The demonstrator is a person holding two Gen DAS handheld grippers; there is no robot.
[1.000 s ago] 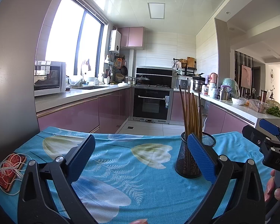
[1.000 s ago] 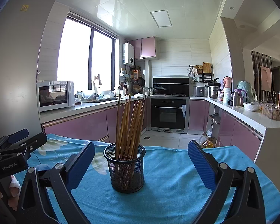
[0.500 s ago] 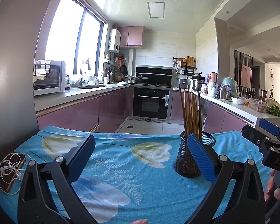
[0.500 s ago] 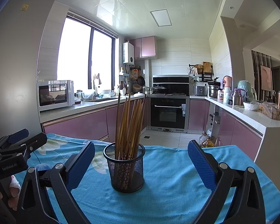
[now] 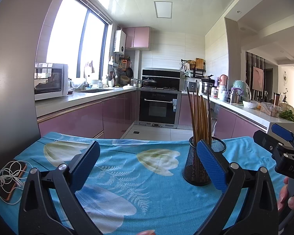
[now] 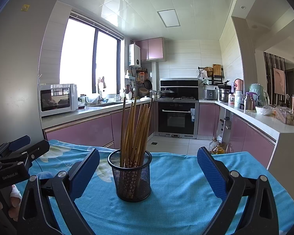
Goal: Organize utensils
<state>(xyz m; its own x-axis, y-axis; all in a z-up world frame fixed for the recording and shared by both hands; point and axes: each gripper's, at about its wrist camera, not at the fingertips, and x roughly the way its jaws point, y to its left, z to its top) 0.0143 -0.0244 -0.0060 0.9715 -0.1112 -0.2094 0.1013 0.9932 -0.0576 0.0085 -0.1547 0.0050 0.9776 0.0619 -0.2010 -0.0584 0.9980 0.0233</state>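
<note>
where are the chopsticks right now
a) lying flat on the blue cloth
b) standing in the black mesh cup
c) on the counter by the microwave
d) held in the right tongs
b, the chopsticks stand bundled in the black mesh cup on the cloth, and both tongs are open and empty.

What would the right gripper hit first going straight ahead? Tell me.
Likely the mesh cup of chopsticks, which stands left of centre between the open right gripper fingers; depth is unclear.

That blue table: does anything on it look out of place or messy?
Only the phone with tangled white earphones at the tablecloth's left edge. The mesh holder stands upright, chopsticks inside.
</note>
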